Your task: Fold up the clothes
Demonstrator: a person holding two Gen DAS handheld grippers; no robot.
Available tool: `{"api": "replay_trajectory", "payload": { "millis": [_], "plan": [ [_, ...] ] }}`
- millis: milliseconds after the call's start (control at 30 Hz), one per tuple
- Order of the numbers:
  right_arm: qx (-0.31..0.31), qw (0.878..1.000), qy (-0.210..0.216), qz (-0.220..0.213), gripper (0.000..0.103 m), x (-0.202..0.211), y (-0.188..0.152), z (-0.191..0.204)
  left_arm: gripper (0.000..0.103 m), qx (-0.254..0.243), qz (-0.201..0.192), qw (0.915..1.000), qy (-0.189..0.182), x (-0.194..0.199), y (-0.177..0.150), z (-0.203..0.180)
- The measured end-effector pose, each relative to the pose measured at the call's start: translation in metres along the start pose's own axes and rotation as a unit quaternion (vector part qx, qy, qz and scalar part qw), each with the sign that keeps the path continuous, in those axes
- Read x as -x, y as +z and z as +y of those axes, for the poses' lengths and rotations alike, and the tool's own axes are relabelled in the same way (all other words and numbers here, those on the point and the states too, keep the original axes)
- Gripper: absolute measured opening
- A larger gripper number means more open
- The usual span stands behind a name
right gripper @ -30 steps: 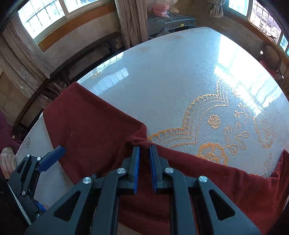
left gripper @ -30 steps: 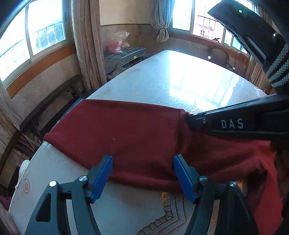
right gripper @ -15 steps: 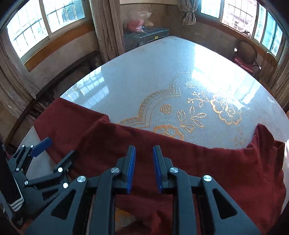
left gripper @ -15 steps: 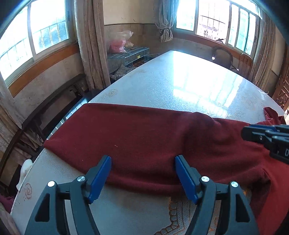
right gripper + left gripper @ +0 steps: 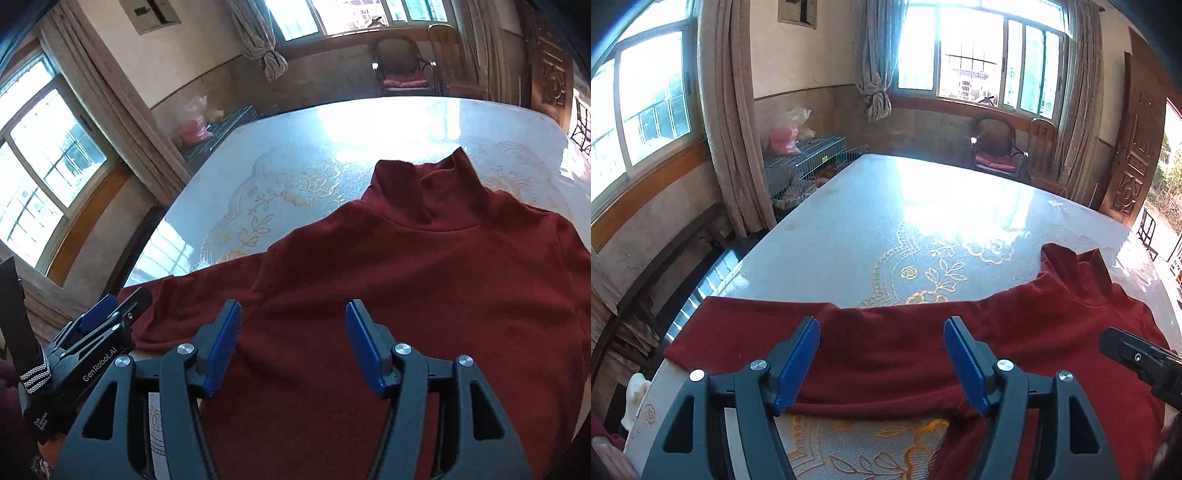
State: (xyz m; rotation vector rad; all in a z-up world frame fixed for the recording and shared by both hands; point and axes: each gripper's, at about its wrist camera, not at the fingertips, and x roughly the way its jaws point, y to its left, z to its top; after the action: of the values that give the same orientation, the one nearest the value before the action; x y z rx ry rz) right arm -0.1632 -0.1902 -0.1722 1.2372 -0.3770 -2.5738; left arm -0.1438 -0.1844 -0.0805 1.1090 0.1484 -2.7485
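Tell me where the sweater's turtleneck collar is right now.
In the right wrist view the collar lies upper right of centre, flat on the table at the red sweater's far end, pointing toward the chair.

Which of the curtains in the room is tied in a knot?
The grey curtain between the windows, knotted low; the beige curtain hangs straight.

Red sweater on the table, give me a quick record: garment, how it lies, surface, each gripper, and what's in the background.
garment: dark red turtleneck sweater
how it lies: spread flat, collar toward the far side, one sleeve stretched out sideways
surface: glossy table with gold floral pattern
left gripper: jaws closing slightly, nothing pinched, above the sleeve
right gripper: jaws opening, nothing pinched, above the sweater body
background: chair under the windows, wire cage
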Motion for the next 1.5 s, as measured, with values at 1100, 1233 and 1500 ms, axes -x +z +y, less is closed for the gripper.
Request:
{"api": "replay_trajectory", "payload": {
  "millis": [1100, 1233, 1500],
  "plan": [
    [-0.612, 0.791, -0.002, -0.028, 0.073, 0.324, -0.221, -0.557, 0.071, -0.095, 0.072, 0.9904, -0.069, -0.020, -0.112, -0.140],
    [-0.682, 0.725, 0.088, -0.043, 0.073, 0.293, -0.247, -0.579, 0.075, -0.095, 0.073, 0.9907, -0.064, -0.021, -0.112, -0.140],
    [-0.732, 0.656, 0.136, -0.123, 0.019, 0.260, -0.262, -0.588, 0.083, -0.090, 0.077, 0.9914, -0.057, -0.023, -0.113, -0.137]
  ]
}}
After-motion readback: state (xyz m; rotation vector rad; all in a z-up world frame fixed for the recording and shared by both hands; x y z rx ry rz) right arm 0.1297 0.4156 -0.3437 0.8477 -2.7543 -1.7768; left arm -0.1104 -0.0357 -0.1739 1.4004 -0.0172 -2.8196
